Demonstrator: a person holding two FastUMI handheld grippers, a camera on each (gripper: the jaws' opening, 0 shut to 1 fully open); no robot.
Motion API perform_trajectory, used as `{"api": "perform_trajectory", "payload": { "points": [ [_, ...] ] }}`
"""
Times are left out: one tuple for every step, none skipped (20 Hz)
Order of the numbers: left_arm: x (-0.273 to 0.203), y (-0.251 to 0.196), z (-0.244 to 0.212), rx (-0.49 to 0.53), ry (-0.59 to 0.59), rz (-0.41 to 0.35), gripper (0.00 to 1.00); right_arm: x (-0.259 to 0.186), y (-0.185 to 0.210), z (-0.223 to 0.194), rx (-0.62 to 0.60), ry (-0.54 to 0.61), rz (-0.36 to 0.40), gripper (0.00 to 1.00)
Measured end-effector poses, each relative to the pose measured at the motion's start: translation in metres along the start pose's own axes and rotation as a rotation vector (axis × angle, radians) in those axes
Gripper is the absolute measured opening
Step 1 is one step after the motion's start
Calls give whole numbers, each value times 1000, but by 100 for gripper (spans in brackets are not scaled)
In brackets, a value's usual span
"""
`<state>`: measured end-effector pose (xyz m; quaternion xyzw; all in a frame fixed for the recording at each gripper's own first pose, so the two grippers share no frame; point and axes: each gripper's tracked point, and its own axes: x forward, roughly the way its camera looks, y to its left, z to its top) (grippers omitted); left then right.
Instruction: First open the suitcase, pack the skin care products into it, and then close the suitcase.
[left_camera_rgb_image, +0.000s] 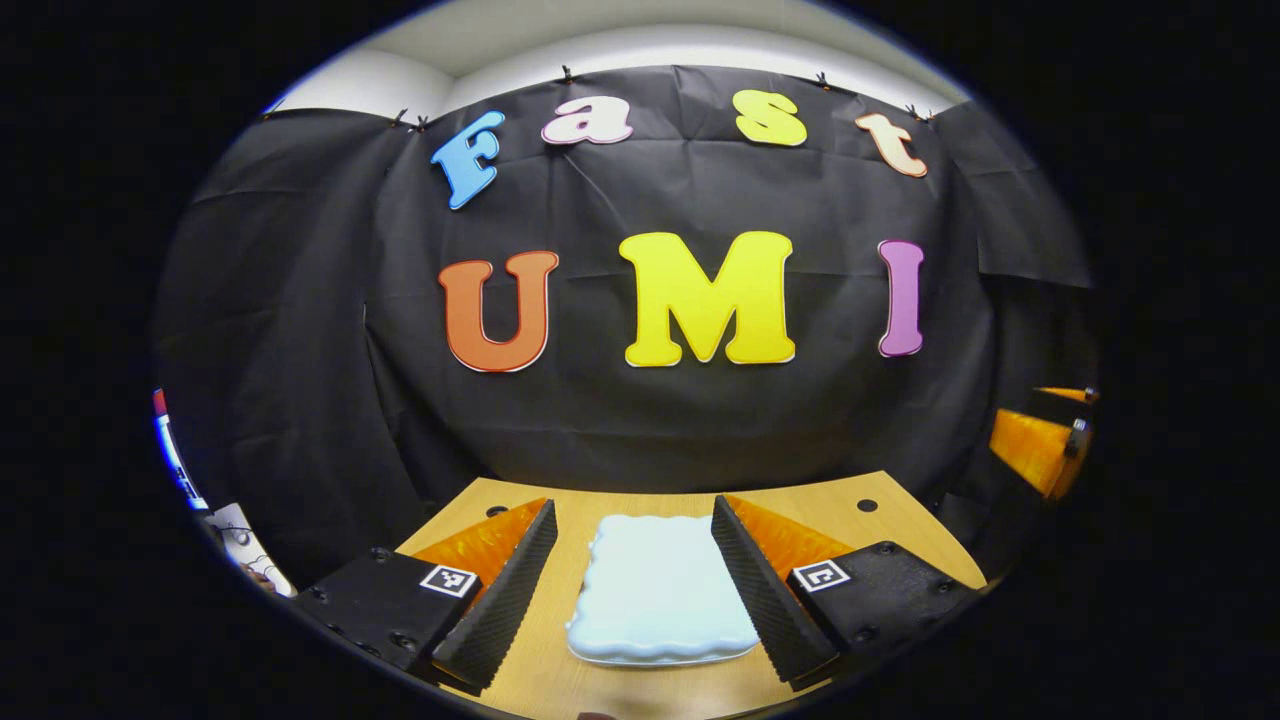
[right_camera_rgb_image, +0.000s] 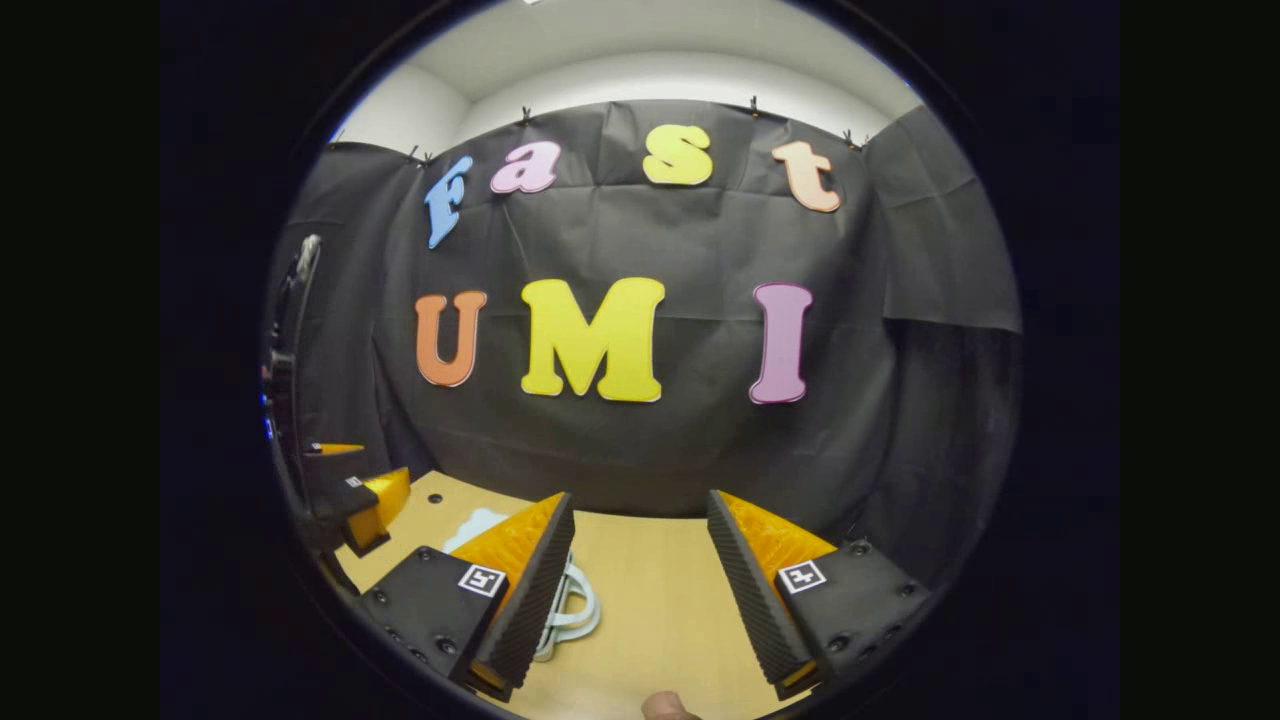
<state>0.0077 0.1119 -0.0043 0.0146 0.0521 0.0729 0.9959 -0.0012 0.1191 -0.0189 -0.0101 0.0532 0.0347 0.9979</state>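
A small pale blue suitcase (left_camera_rgb_image: 655, 590) with wavy edges lies flat on the wooden table (left_camera_rgb_image: 860, 540), its lid down. My left gripper (left_camera_rgb_image: 633, 505) is open, one finger on each side of the case and not touching it. In the right gripper view my right gripper (right_camera_rgb_image: 640, 497) is also open over bare table. The case's pale handle (right_camera_rgb_image: 575, 610) shows just past its left finger, with a corner of the case (right_camera_rgb_image: 475, 525) behind. The right gripper (left_camera_rgb_image: 1040, 445) hangs at the far right of the left gripper view. The left gripper (right_camera_rgb_image: 365, 500) shows at the left of the right gripper view.
The black cloth wall closes the table's far side. There is a small dark hole in the tabletop (left_camera_rgb_image: 867, 505). White and blue gear (left_camera_rgb_image: 235, 535) sits past the table's left edge. A fingertip of the person (right_camera_rgb_image: 665, 708) shows at the bottom edge.
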Motion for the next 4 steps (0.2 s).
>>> {"api": "perform_trajectory", "payload": {
  "points": [
    [-2, 6, 4, 13, -9, 2, 98, 3, 8, 0, -4, 3, -1, 80],
    [-2, 10, 7, 26, -19, -2, 98, 6, 15, -2, -6, 10, -2, 80],
    [-2, 13, 11, 28, -34, -9, 99, 9, 23, -3, -7, 17, -1, 79],
    [-1, 13, 15, 28, -45, -20, 98, 10, 30, -4, -9, 24, -3, 80]
  ]
}}
